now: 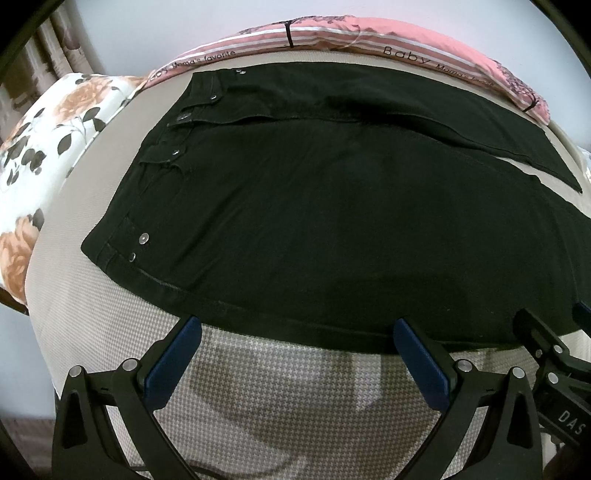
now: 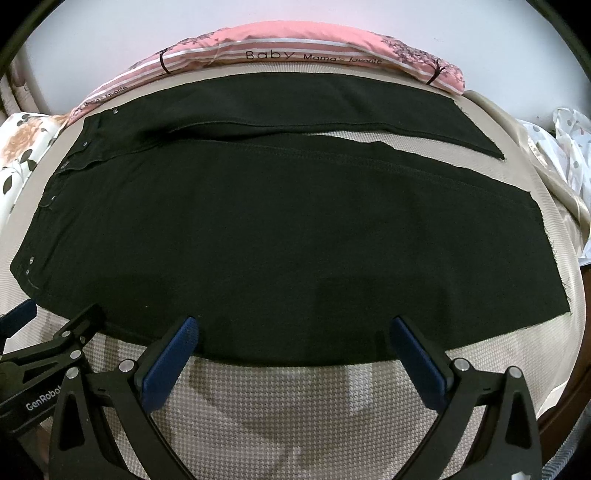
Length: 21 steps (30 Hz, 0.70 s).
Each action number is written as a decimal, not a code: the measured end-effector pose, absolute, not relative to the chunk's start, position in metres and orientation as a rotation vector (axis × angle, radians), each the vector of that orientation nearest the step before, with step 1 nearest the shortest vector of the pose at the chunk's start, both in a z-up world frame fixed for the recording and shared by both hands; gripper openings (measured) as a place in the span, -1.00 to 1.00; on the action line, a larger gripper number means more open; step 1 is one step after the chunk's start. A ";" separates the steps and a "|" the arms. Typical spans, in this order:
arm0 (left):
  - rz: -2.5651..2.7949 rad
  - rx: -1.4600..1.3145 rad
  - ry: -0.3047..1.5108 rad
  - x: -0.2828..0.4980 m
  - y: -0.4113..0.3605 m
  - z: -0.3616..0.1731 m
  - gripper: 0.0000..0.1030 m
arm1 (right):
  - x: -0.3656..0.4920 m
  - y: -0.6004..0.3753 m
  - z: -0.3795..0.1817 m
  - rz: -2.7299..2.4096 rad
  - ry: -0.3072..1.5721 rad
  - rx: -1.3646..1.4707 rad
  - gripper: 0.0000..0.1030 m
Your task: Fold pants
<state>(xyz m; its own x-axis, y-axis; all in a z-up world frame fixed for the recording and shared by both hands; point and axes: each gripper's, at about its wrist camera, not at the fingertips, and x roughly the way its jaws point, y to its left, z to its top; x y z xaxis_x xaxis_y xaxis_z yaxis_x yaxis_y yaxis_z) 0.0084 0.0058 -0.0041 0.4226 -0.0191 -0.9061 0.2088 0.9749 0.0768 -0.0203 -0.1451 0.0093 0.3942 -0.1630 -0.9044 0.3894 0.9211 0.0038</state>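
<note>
Black pants (image 1: 314, 206) lie flat on the beige bed, waistband with metal rivets to the left, both legs stretching right with a narrow gap between them. In the right wrist view the same pants (image 2: 229, 236) end at cut hems on the right. My left gripper (image 1: 297, 328) is open, its blue-padded fingers (image 1: 177, 354) just above the near edge of the pants by the hip. My right gripper (image 2: 295, 326) is open too, hovering over the near leg's edge. The right gripper's tip shows at the left view's right border (image 1: 543, 332); the left gripper's shows low left (image 2: 51, 343).
A pink striped pillow (image 1: 332, 29) with "Baby" lettering lines the far side (image 2: 295, 48). A floral pillow (image 1: 48, 133) sits at the left. White dotted cloth (image 2: 569, 147) is bunched at the right edge. The beige houndstooth sheet (image 1: 277, 398) runs between pants and me.
</note>
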 end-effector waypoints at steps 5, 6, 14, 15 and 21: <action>-0.143 0.186 1.127 0.008 0.006 -0.005 1.00 | -0.020 -0.145 0.008 -0.354 1.113 0.227 1.00; -0.142 0.186 1.127 0.008 0.006 -0.005 1.00 | -0.020 -0.145 0.008 -0.354 1.113 0.226 1.00; -0.143 0.181 1.124 0.007 0.007 -0.005 1.00 | -0.021 -0.146 0.008 -0.355 1.111 0.226 1.00; -0.143 0.182 1.124 0.007 0.008 -0.005 1.00 | -0.021 -0.146 0.008 -0.354 1.112 0.226 1.00; -0.144 0.180 1.122 0.007 0.008 -0.004 1.00 | -0.022 -0.146 0.009 -0.357 1.109 0.222 1.00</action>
